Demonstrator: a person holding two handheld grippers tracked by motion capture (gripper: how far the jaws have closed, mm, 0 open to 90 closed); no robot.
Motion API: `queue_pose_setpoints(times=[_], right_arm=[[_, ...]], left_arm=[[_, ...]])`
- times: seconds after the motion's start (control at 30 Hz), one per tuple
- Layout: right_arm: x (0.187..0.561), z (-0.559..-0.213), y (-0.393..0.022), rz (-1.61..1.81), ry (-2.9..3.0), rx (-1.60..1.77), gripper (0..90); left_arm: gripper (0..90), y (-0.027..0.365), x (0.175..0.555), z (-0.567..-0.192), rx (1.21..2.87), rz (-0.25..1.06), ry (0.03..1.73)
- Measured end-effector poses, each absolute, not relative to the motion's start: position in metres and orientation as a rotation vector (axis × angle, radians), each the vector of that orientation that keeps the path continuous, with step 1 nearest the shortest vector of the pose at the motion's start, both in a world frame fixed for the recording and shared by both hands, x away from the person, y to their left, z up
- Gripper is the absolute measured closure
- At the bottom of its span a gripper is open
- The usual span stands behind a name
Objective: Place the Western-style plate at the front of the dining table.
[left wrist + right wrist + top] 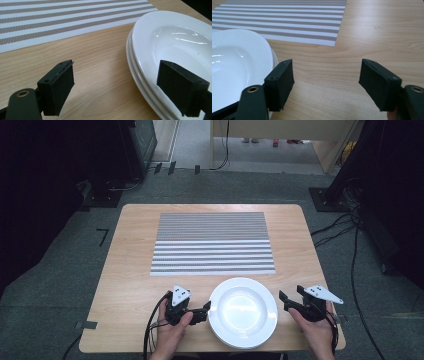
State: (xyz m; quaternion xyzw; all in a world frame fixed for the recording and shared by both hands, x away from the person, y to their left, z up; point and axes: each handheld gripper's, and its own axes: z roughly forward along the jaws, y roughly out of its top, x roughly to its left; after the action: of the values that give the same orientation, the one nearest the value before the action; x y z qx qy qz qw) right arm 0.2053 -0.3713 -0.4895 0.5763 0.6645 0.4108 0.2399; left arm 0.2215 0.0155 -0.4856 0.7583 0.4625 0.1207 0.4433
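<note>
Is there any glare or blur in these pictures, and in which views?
High view: bright glare washes out the centre of the white plates, and the room around the table is dark. Left gripper view: streaks of reflected light on the plates. Right gripper view: sharp, evenly lit wood.

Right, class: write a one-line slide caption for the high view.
Two hand-held grippers flank stacked white plates before a striped placemat.

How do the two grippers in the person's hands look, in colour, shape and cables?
Both the left gripper and the right gripper are black, each with two flat rectangular pads on its jaws. A brass-coloured ring sits in the jaw arm behind a pad. Each carries a grey three-cornered plate on top, with small dark holes. Black cables trail back from them. No sleeves are visible.
</note>
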Motion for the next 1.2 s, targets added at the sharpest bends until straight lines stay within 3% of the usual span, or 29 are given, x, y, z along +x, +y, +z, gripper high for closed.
queue_pose_setpoints(times=[0.23, 0.53, 0.8, 1.1, 1.2], right_arm=[[0.202, -0.485, -0.367, 1.215, 1.832, 1.552, 54.6], [0.201, -0.485, -0.357, 1.303, 1.886, 1.532, 57.1], [0.202, -0.486, -0.354, 1.345, 1.955, 1.554, 60.4], [0.202, -0.489, -0.354, 1.409, 1.967, 1.617, 79.4], [0.202, -0.489, -0.354, 1.422, 1.973, 1.622, 80.6]], left_arm=[[14.5, 0.008, 0.216, -0.483, 1.873, 0.239, 1.097], [16.9, 0.001, 0.212, -0.486, 1.893, 0.206, 1.071], [32.2, -0.003, 0.208, -0.488, 1.896, 0.184, 1.037], [39.5, -0.009, 0.205, -0.495, 1.944, 0.189, 1.045], [41.8, -0.009, 0.204, -0.495, 1.938, 0.172, 1.053]])
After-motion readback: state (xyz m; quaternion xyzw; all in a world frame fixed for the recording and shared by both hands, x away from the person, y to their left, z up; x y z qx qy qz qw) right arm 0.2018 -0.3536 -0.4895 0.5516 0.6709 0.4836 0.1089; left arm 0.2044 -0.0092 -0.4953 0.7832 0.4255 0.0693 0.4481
